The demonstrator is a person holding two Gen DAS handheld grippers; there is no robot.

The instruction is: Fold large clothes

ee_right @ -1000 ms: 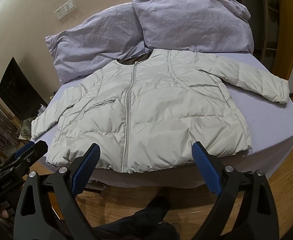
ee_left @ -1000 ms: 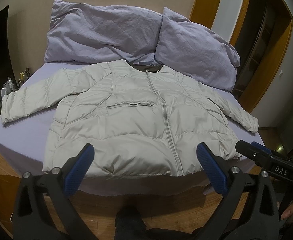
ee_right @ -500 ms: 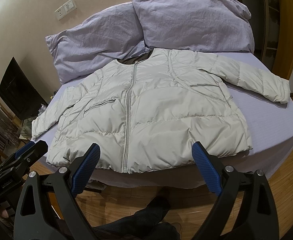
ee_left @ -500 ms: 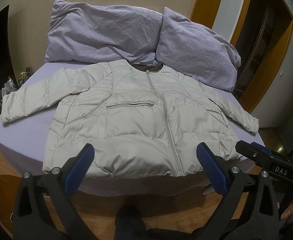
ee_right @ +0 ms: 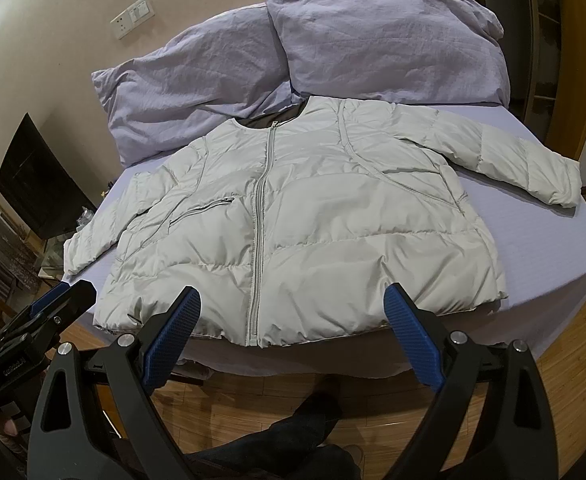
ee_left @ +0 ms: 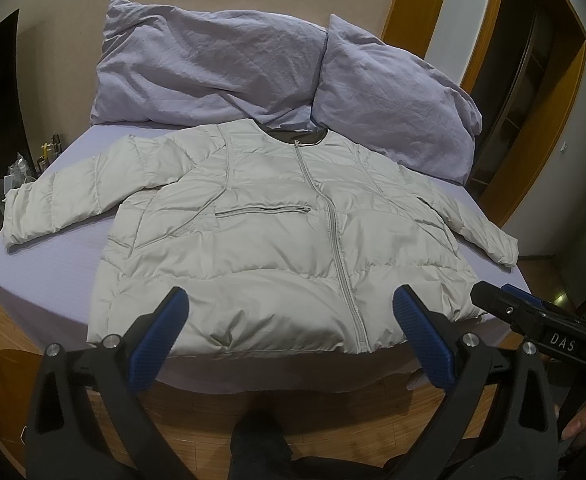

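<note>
Wooden flooring (ee_left: 333,412) is seen nearest, below the hem of the pale grey puffer jacket (ee_left: 277,248), where the left gripper (ee_left: 289,332) and the right gripper (ee_right: 289,320) are held off the bed with jaws spread wide and nothing gripped. Beyond them the jacket is laid flat, front up and zipped, on the lilac sheet (ee_left: 45,268), its hem at the mattress edge and both sleeves spread outward. Behind its collar two lilac pillows (ee_left: 213,68) are propped against the wall. Slippage is judged the main risk: the slick, puffy shell could be pinched only in its top layer, or the whole jacket could be dragged off the near edge when a sleeve is pulled across.
</note>
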